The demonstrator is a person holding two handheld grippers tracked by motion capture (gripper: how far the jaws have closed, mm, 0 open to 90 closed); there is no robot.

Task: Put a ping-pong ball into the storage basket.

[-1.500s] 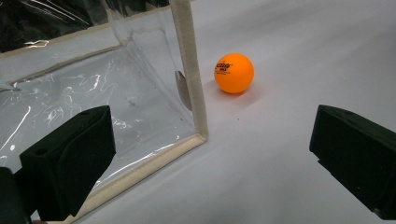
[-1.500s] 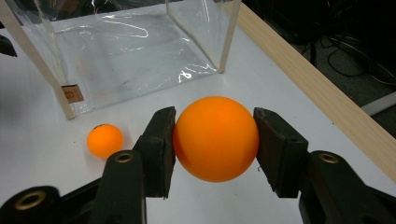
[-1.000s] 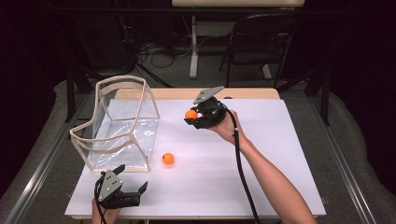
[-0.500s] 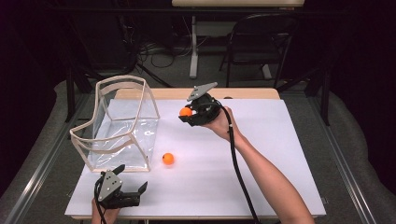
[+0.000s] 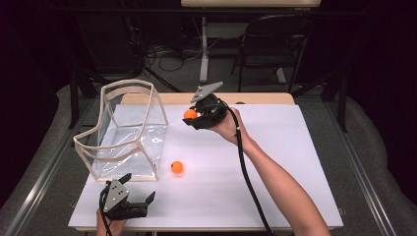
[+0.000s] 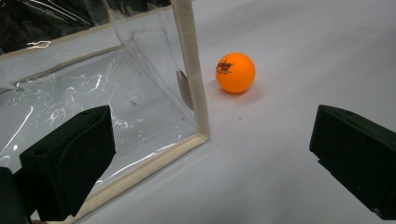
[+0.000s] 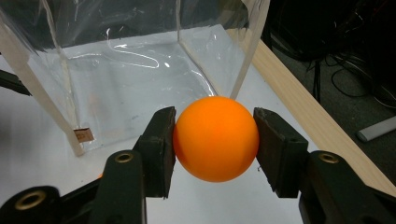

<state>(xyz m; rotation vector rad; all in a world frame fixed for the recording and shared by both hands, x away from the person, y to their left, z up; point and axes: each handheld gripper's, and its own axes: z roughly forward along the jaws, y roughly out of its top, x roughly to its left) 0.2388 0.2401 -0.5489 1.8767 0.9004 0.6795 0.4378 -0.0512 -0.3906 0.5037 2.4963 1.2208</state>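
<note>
We see clear bag standing open, left of frame. Our left gripper, lower left, jaws spread wide, grasping nothing. Loose orange ball on white table, centre, just beside bag corner. Our right gripper, upper centre, clamps second orange ball.

Folding chair: black metal folding chair, behind the tabletop.
Cables: dark tangled cables, on the grey floor.
Tabletop: white tabletop.
</note>
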